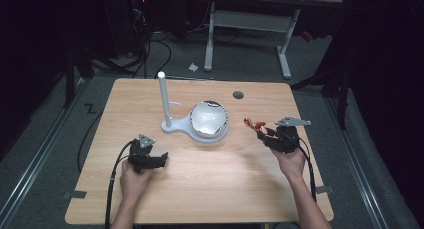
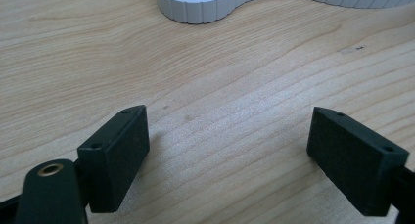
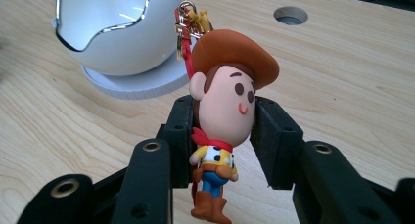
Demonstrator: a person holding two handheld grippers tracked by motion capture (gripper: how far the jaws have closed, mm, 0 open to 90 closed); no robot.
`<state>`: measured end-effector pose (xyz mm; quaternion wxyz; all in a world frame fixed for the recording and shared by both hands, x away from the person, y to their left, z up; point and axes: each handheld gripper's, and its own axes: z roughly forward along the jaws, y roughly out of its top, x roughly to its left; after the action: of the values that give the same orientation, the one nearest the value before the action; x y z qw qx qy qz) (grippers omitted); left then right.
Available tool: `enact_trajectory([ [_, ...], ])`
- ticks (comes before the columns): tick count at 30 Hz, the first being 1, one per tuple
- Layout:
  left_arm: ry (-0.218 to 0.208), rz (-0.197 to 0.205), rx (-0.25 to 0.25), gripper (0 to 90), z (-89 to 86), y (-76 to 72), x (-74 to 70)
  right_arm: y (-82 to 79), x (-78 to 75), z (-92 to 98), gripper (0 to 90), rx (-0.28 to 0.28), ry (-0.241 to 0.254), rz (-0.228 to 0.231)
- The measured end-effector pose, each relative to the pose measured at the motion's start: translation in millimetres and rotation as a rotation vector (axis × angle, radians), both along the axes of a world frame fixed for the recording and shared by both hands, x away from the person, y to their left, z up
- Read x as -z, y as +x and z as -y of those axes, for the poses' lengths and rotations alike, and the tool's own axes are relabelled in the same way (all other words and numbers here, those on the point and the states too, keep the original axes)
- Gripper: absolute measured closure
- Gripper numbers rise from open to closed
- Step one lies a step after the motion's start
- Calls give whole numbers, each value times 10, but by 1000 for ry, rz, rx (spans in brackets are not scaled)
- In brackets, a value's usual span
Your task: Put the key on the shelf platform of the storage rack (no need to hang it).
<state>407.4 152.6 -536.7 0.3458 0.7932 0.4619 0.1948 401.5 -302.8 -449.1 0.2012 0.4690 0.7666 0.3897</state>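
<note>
My right gripper (image 1: 263, 134) is shut on a small cowboy figure keychain (image 1: 254, 124) and holds it just above the table's right side. In the right gripper view the two pads squeeze the figure's head (image 3: 226, 106). It has a brown hat, a yellow shirt, blue trousers, and a red strap with a gold clasp (image 3: 188, 18) on top. My left gripper (image 1: 160, 159) lies low on the table at the left, jaws wide open, with bare wood between them (image 2: 227, 145).
A white stand (image 1: 177, 125) holds a tall post (image 1: 164, 96) and a cracked-egg-shaped white bowl (image 1: 209, 118) at the table's middle. The bowl (image 3: 115, 33) sits just beyond the figure. A round hole (image 1: 238, 95) lies in the tabletop behind it. The stand's ribbed base (image 2: 195, 6) is ahead of the left jaws.
</note>
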Motion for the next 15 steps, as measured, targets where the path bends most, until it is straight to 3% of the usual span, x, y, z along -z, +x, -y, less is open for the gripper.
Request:
enact_trajectory([
  [15,-1,0,-1,161,1,-1,0,18,-133,-117,628,-58,25,15],
])
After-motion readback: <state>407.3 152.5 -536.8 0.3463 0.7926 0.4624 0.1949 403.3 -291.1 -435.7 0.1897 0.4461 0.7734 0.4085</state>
